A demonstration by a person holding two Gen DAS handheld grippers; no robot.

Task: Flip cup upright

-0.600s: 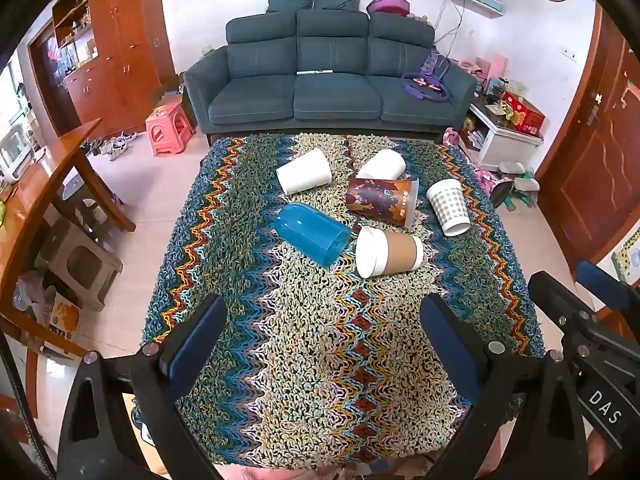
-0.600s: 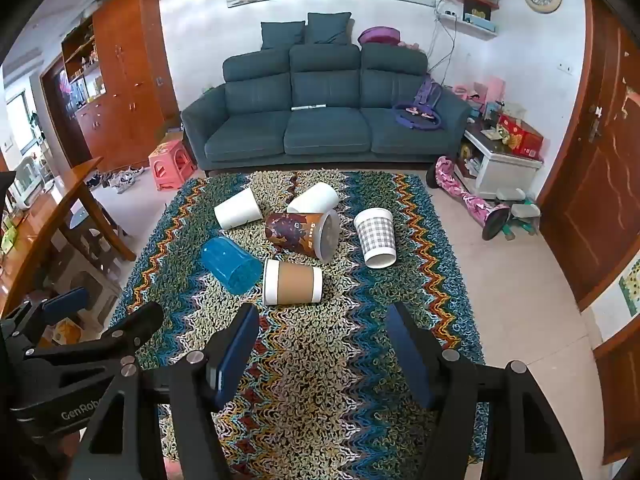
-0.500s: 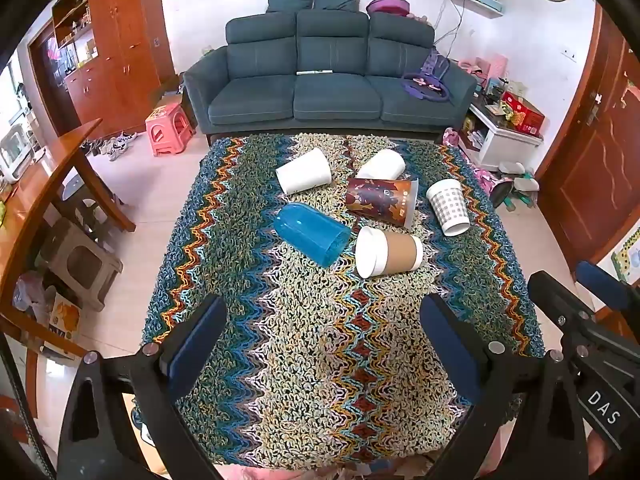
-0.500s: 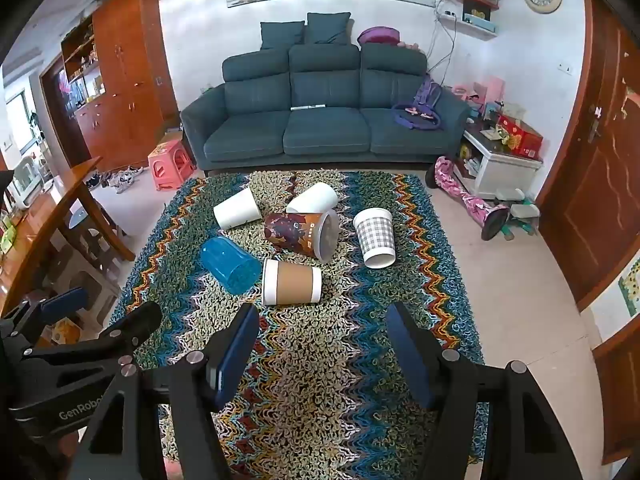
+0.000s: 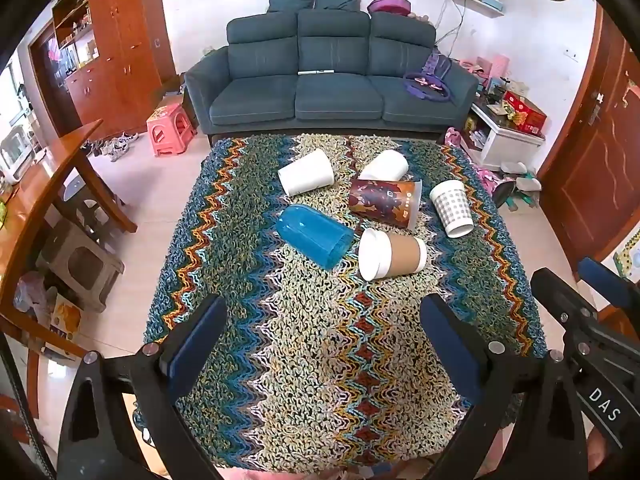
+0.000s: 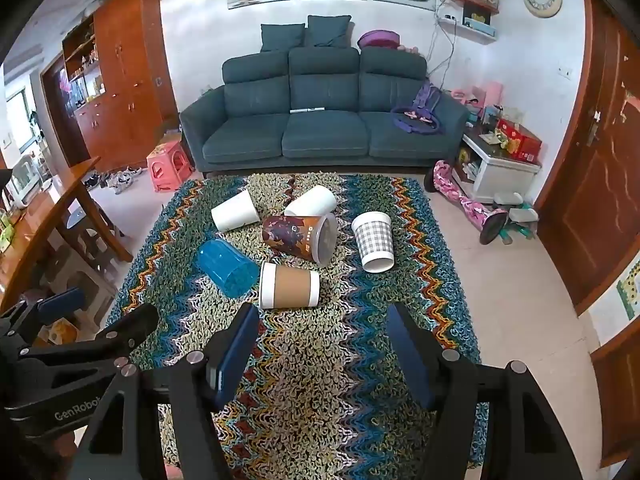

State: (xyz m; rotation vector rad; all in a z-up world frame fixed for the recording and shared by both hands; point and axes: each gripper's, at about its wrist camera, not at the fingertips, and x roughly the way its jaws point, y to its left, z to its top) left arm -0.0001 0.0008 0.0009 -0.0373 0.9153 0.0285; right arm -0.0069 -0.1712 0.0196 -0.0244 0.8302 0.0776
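Several cups lie on their sides on a zigzag rug (image 5: 320, 340): a blue plastic cup (image 5: 314, 236) (image 6: 228, 267), a brown-sleeved paper cup (image 5: 390, 254) (image 6: 289, 285), a dark printed cup (image 5: 385, 202) (image 6: 299, 236), a checked cup (image 5: 453, 208) (image 6: 374, 242), and two white cups (image 5: 306, 178) (image 5: 386, 165). My left gripper (image 5: 320, 340) is open and empty, nearer than the cups. My right gripper (image 6: 322, 350) is open and empty, just short of the brown-sleeved cup.
A dark sofa (image 5: 332, 80) stands behind the rug. A pink stool (image 5: 170, 130) and a wooden table (image 5: 48, 176) are at the left. A white cabinet (image 6: 500, 168) and a pink hoverboard (image 6: 464, 204) are at the right, by a wooden door (image 6: 592, 184).
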